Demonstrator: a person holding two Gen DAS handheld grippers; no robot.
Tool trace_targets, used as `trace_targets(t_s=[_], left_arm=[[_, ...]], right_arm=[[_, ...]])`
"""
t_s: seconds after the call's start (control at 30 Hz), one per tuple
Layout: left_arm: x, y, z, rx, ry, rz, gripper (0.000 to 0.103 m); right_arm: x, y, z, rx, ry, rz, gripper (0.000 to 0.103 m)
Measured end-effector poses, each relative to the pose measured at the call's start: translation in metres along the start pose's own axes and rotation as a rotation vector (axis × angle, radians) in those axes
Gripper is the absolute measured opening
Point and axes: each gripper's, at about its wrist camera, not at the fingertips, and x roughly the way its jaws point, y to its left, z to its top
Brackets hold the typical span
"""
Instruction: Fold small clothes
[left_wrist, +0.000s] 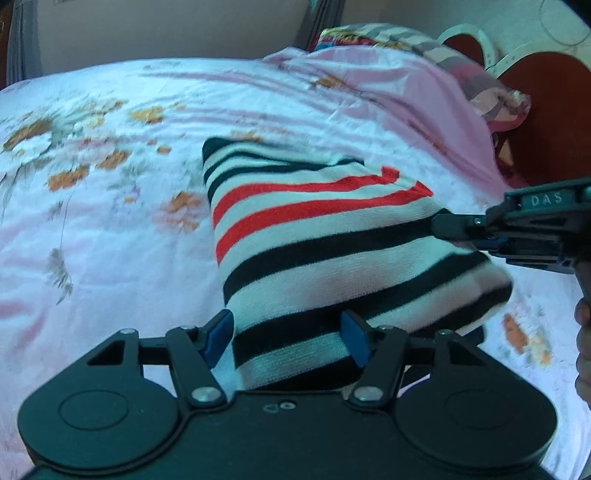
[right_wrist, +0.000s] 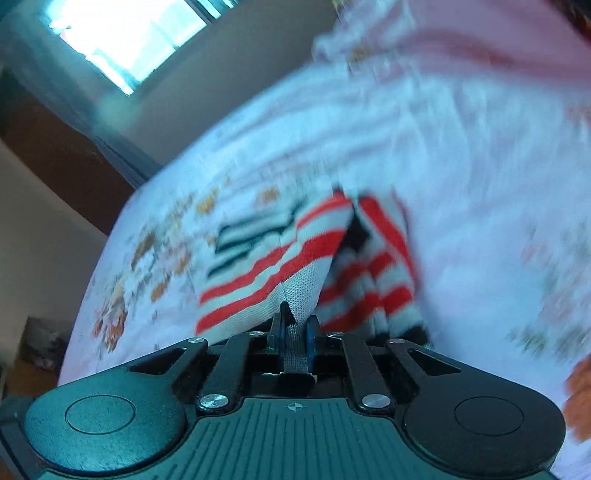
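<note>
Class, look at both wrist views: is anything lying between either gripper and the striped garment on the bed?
Nothing visible. The right gripper is already shut on an edge of the striped garment. The left gripper has the cloth between its parted fingers, on the floral bedsheet.

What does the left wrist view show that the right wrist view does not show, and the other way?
Only the left wrist view: the left gripper around the garment's near end, pads apart from it on one side, the right gripper seen from outside, and a pillow under pink cloth. Only the right wrist view: a bright window, and knit fabric pinched between the right gripper's pads. Both: the striped knit garment on the floral bedsheet.
</note>
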Motion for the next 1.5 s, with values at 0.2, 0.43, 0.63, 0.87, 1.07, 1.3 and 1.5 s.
trace_targets(t_s=[0.2,0.43,0.63,0.87,1.07,1.3,1.5], left_arm=[[0.008,-0.022,0.005,0.042,-0.015,-0.009,0.066],[0.027,-0.016,-0.008,0.014,0.055,0.016,0.07],[0.027,-0.021,-0.007,0.01,0.056,0.037,0.07],[0.027,-0.021,-0.012,-0.01,0.072,0.04,0.077],[0.007,-0.03,0.001,0.006,0.039,0.061,0.069],[-0.007,-0.033,0.023,0.017,-0.018,0.096,0.07],[0.002,-0.025,0.031,0.028,-0.025,0.139,0.071]], right_arm=[[0.005,-0.022,-0.017,-0.073,-0.028,-0.196,0.01],[0.0,-0.005,-0.026,-0.165,0.008,-0.231,0.011],[-0.019,0.022,-0.042,-0.246,-0.05,-0.19,0.011],[0.01,-0.013,-0.056,-0.169,0.075,-0.242,0.017],[-0.019,0.009,-0.045,-0.177,0.024,-0.215,0.04],[-0.026,0.046,-0.031,-0.3,-0.061,-0.207,0.064],[-0.009,0.044,-0.021,-0.288,-0.057,-0.222,0.064]])
